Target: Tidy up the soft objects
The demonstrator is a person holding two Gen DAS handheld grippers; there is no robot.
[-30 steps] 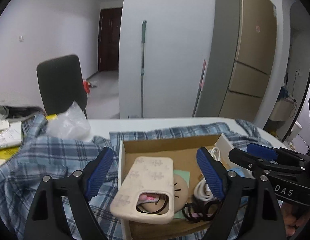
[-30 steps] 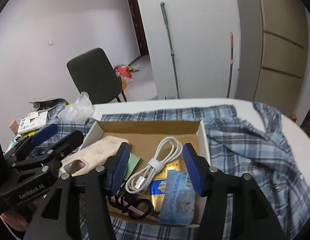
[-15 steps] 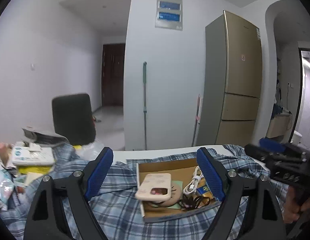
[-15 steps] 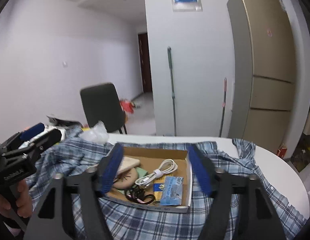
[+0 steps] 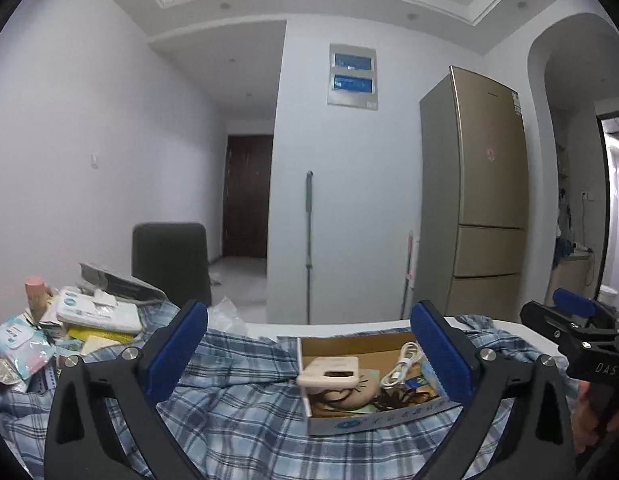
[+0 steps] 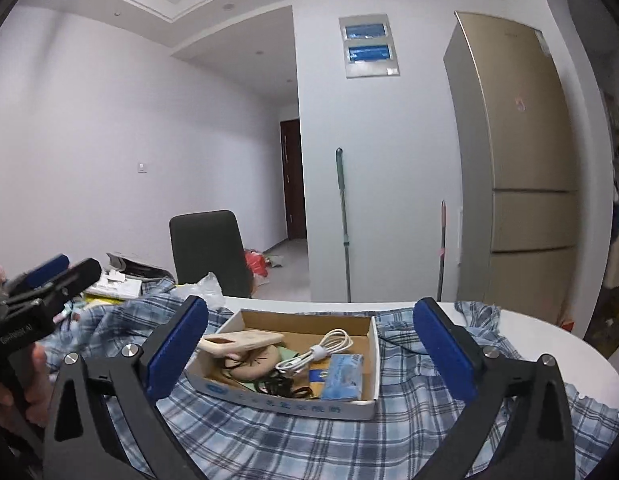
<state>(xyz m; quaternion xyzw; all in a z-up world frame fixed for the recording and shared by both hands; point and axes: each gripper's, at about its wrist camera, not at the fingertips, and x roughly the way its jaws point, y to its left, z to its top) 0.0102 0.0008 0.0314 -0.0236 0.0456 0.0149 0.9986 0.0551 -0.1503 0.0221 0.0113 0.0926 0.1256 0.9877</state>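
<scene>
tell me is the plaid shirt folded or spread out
Spread out. The plaid shirt lies rumpled across the table, and the cardboard box sits on top of it.

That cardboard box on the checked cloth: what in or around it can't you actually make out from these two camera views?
- Cardboard box: the lettering on its front wall is too small to read in either view.
- Phone case: hides part of the round beige item beneath it.
- Blue packet: label blurred, right view.
- Checked cloth: covers the table; its near part is cut off by the frame edge and gripper arms.
- Left pile: package print unreadable.
</scene>
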